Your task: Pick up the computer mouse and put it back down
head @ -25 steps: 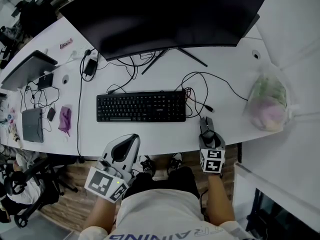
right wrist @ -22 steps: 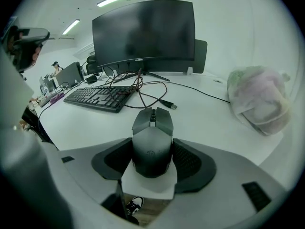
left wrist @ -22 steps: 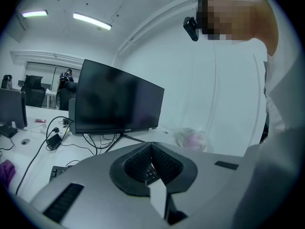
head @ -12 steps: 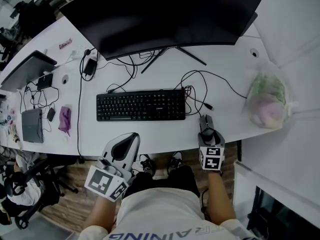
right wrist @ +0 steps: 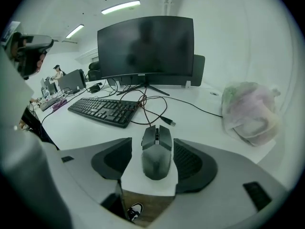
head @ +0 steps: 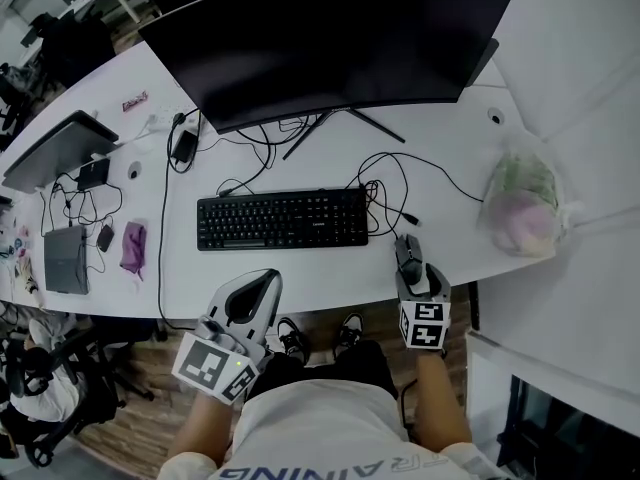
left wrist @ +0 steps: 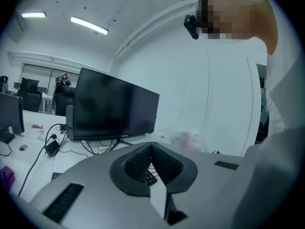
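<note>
The dark grey wired computer mouse lies on the white desk close to its front edge, its cable running back toward the keyboard. My right gripper is open, one jaw on each side of the mouse with a narrow gap at both sides. My left gripper is shut with nothing in it, held off the desk's front edge, left of the mouse.
A black keyboard lies mid-desk under a large curved monitor. Loose cables coil between keyboard and mouse. A plastic bag sits at the right. A laptop and small devices crowd the far left.
The head view has shifted a little. The mouse stays on the desk between the right jaws; the left gripper has held its place.
</note>
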